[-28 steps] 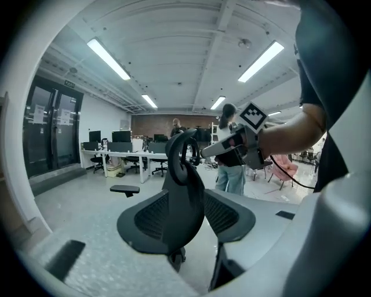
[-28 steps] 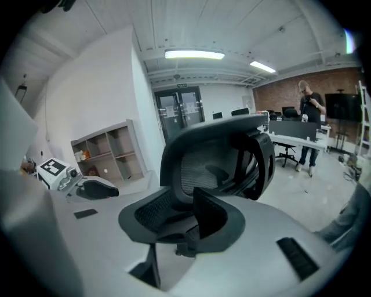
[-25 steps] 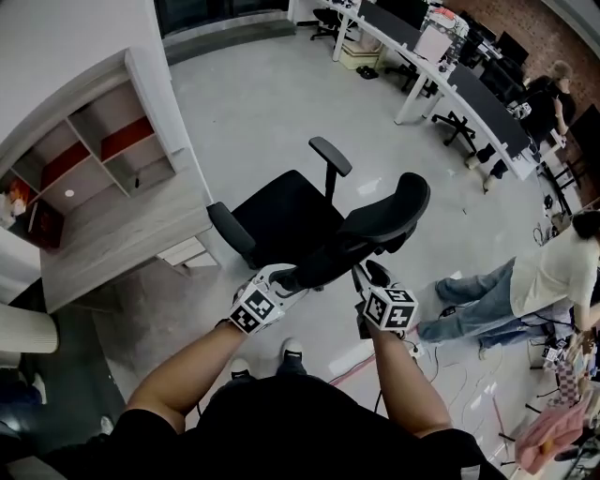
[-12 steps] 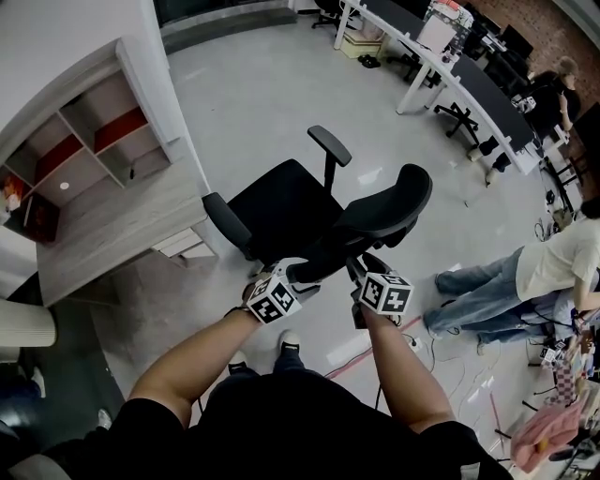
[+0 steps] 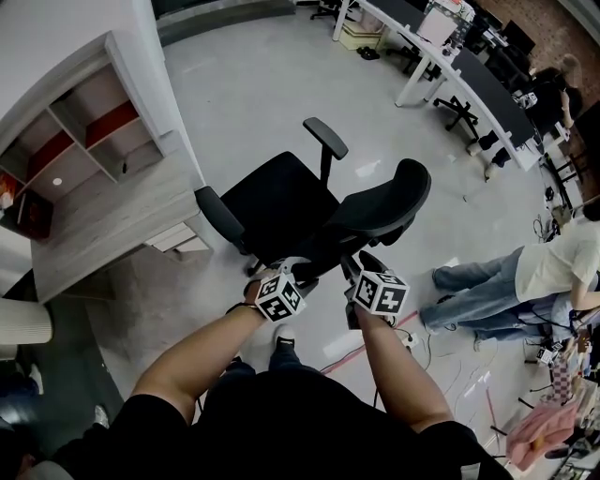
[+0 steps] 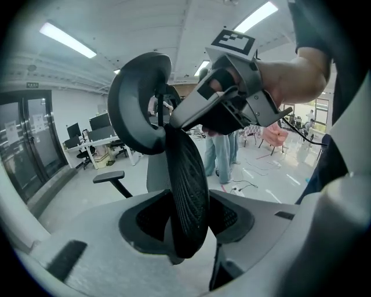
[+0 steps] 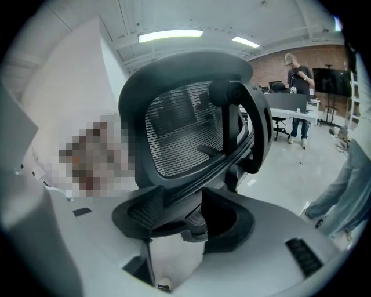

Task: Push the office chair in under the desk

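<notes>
The floor (image 5: pixel 253 103) is grey and shiny — the lights glint on it. Long tables (image 5: pixel 483 94) with white legs stand in a row at the far side, by a red brick wall (image 5: pixel 562 23). Bright strip lights (image 6: pixel 66 39) run along the white ceiling — glass doors (image 6: pixel 23 145) look dark.

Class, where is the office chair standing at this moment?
Head view, centre: the office chair stands on the floor right of the desk, not yet under it.
</notes>
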